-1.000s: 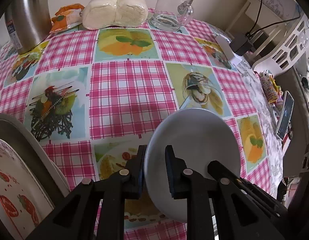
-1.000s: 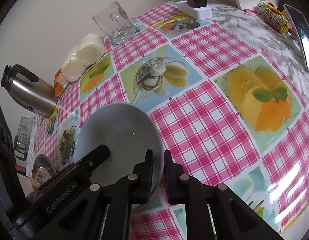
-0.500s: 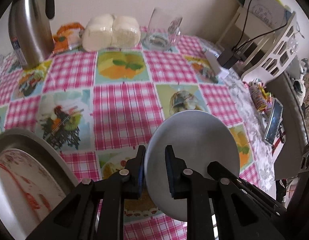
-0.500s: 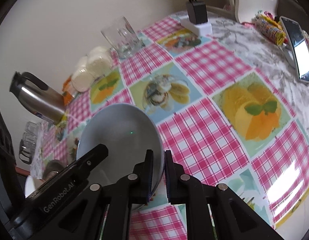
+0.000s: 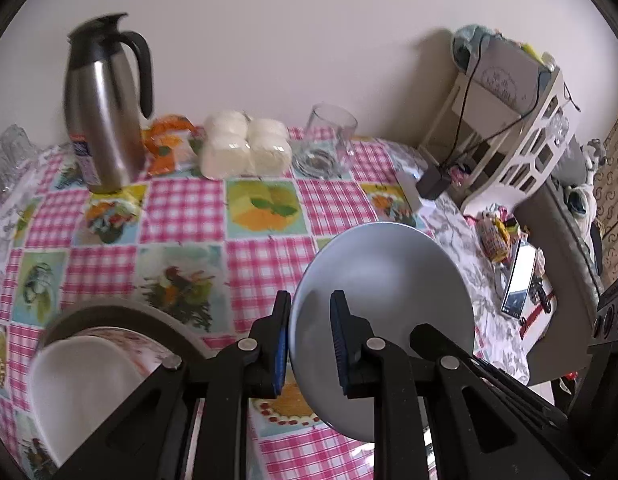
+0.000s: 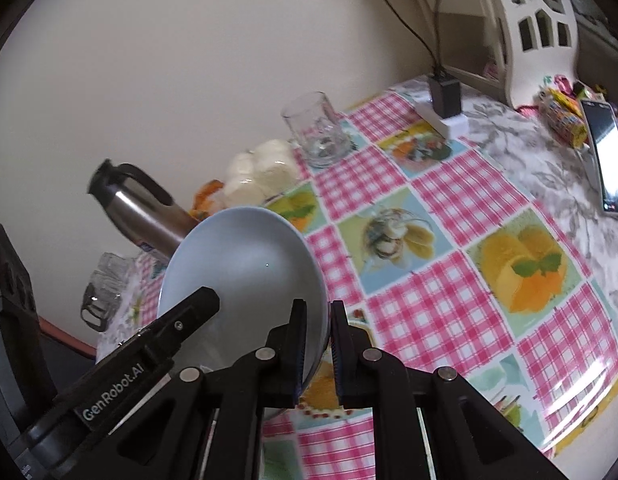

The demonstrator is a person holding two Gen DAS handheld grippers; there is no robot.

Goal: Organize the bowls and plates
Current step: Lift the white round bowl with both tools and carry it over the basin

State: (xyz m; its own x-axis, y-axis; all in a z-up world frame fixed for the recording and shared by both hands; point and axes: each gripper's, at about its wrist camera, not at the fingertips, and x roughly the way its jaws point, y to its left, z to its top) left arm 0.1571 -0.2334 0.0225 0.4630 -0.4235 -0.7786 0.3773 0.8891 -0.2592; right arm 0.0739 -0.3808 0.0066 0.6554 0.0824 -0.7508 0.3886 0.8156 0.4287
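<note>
A pale grey-blue bowl (image 5: 383, 288) (image 6: 245, 268) hangs tilted above the checked tablecloth, held from both sides. My left gripper (image 5: 309, 338) is shut on its left rim, one pad inside and one outside. My right gripper (image 6: 317, 344) is shut on the opposite rim; one of its fingers (image 5: 421, 332) shows at the bowl's lower right in the left wrist view. At the lower left stands a stack: a grey dish (image 5: 121, 310) holding a red-patterned plate (image 5: 129, 340) and a white bowl (image 5: 77, 384).
Along the wall stand a steel thermos jug (image 5: 103, 116), a pack of white buns (image 5: 245, 148) and a glass mug (image 5: 329, 140). A charger block (image 6: 445, 96), snack packets (image 6: 561, 116), a phone (image 6: 607, 160) and a white chair (image 5: 521, 128) are to the right. Drinking glasses (image 5: 5, 152) sit far left.
Both grippers have risen together with the bowl still pinched between them. The table has dropped away and more of the wall and thermos shows.
</note>
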